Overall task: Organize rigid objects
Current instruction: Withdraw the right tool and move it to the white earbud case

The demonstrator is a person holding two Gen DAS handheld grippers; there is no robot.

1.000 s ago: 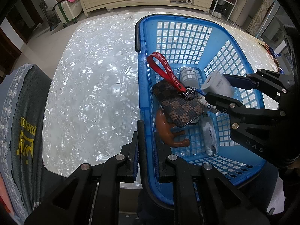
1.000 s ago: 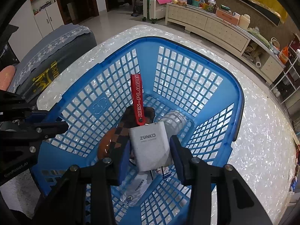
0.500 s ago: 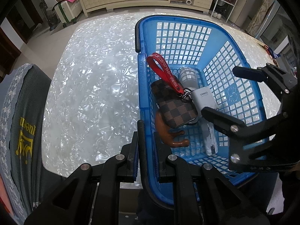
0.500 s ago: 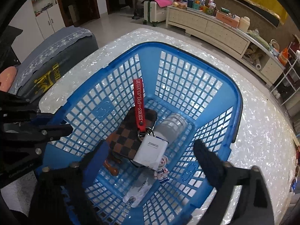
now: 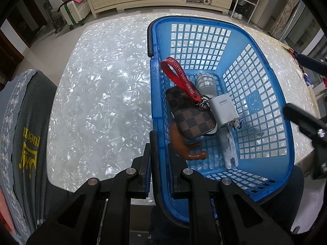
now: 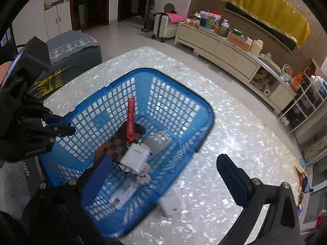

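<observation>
Left wrist view — left tool (image 5: pixel 159 159) clamped on basket (image 5: pixel 271 94) rim, right tool (image 6: pixel 163 175) wide, empty, raised above.

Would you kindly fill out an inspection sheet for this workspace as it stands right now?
Surface: shiny pearl-patterned table, holding the basket.
Job's things: blue basket contains a white charger, checkered wallet with red strap, a clear bottle, a brown wooden piece and a white tube. A white box lies on the table beside the basket.
Clutter: small items at the table's far right edge, too small to identify.
Grippers: left gripper shut on the basket's rim; right gripper open, holding nothing.
Cables: nothing seen.
Surroundings: cream sideboard, suitcase, grey chair cover.
</observation>
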